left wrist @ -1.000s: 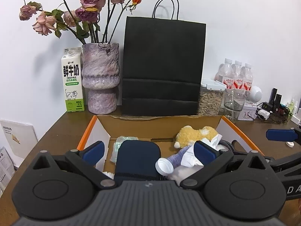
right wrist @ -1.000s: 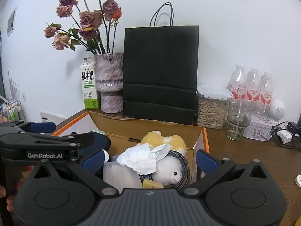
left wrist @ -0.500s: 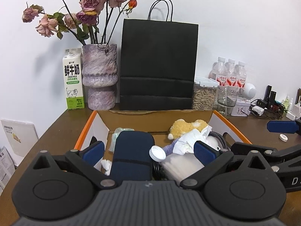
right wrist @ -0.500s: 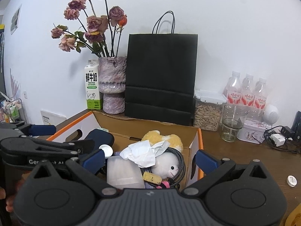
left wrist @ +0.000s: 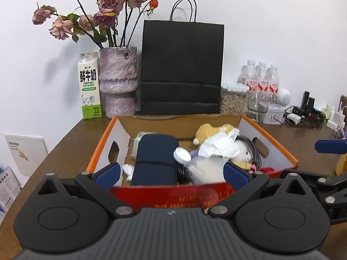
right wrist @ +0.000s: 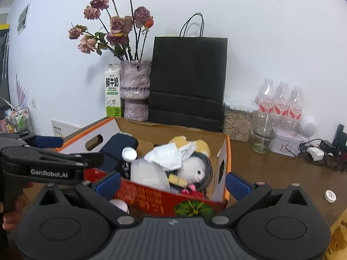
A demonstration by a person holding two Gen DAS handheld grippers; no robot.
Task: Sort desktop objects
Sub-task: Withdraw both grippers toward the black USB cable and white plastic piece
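Cardboard box (left wrist: 269, 149): we see it in the middle of the brown desk (left wrist: 65, 143), at 12 o'clock from both cameras, with the top open so that things can be dropped in.
Contents: a navy case (left wrist: 155, 160) lies flat on the left side; a white bottle cap (left wrist: 181, 155), crumpled tissue (left wrist: 219, 145), a yellow plush toy (left wrist: 209, 131), a white plush toy (right wrist: 193, 168) and a grey cable (right wrist: 207, 163) are heaped on the right side.
Left gripper (left wrist: 171, 174): wide, holding nothing; it hangs over the near red wall of the box.
Right gripper (right wrist: 172, 183): also wide and without load, at the same near wall, at 3 o'clock from the left one.
Outside the box: a small white cap (right wrist: 330, 195) lies on the desk at 3 o'clock, well apart from the box.
Our judgement: the box is nearly full, and this cap is perhaps one more thing to sort.
Background: milk carton (left wrist: 89, 86), vase of dried roses (left wrist: 118, 80) and black paper bag (left wrist: 182, 69) stand against the wall, out of the working place.
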